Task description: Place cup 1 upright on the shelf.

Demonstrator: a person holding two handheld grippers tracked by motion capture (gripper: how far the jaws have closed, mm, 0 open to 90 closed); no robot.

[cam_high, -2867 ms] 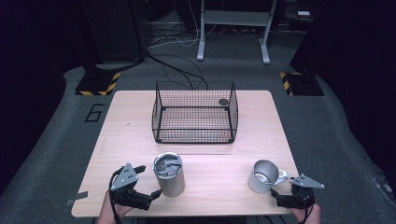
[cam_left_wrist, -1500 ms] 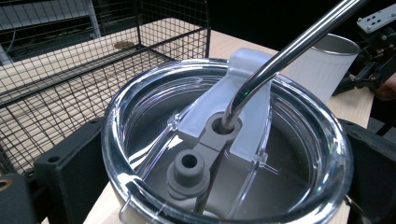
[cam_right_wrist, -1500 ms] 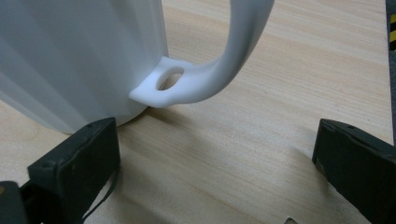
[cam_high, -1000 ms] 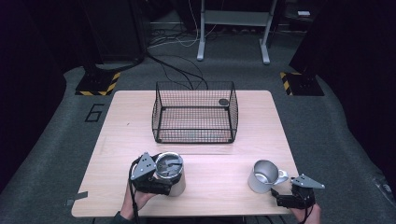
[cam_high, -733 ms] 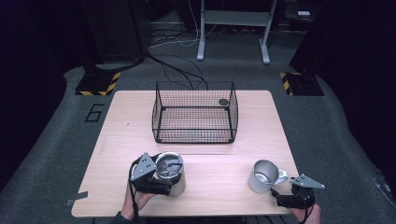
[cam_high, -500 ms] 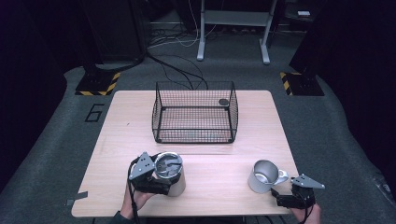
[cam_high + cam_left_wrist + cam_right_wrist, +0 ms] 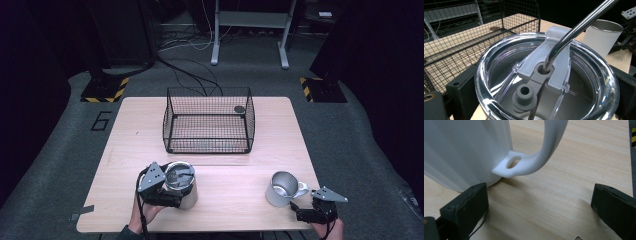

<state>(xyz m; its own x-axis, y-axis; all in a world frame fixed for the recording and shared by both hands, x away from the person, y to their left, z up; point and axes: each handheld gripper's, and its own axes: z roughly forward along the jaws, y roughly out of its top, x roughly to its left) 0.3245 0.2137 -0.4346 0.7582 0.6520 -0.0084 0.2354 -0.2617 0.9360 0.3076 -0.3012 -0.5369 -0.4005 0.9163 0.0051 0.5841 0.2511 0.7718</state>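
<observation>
Having moved in from the worktop edge, the left gripper (image 7: 167, 192) now clamps the steel tumbler (image 7: 181, 184) near the wire basket (image 7: 209, 120), ready for lifting, while the right gripper (image 7: 306, 212) waits spread beside the white mug (image 7: 281, 188).

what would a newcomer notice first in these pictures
Probably the steel tumbler at the table's near left: the left gripper has a jaw on each side of it, and the left gripper view shows its clear lid with a bent metal straw through it. Next, the black wire basket in the middle of the wooden table. Last, the white mug at the near right, its handle facing the open right gripper.
</observation>
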